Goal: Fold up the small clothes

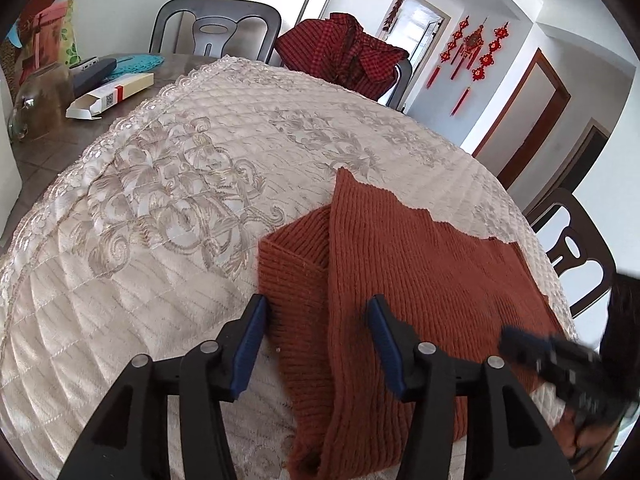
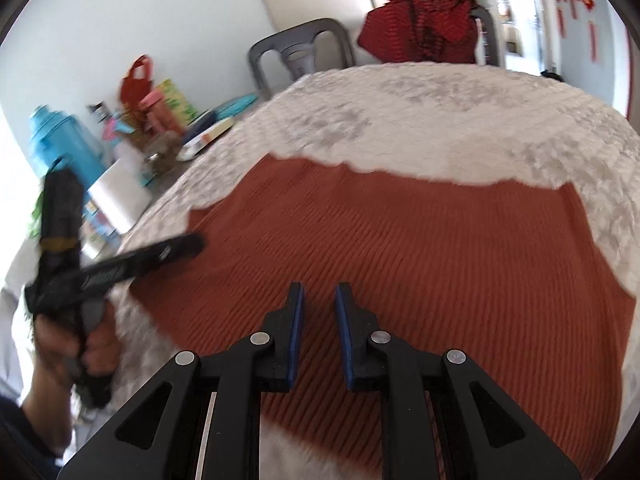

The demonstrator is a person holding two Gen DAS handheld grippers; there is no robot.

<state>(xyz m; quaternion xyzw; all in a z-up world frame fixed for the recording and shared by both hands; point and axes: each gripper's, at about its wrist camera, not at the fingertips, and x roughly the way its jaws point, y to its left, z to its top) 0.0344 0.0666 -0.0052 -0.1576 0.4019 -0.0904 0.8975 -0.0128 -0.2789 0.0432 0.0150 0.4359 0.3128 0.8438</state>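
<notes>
Rust-orange ribbed knit garment (image 1: 420, 280), one flap folded over, flat beneath spread left tool (image 1: 318, 304) and narrowly parted, empty right tool (image 2: 319, 292).

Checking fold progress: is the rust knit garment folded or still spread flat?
Partly folded: the rust knit garment has one layer lapped over another near its left edge; the rest lies flat on the quilted cover.

Sweater (image 1: 420, 280) on tablecloth (image 1: 160, 200); chairs (image 1: 216, 28) behind.
</notes>
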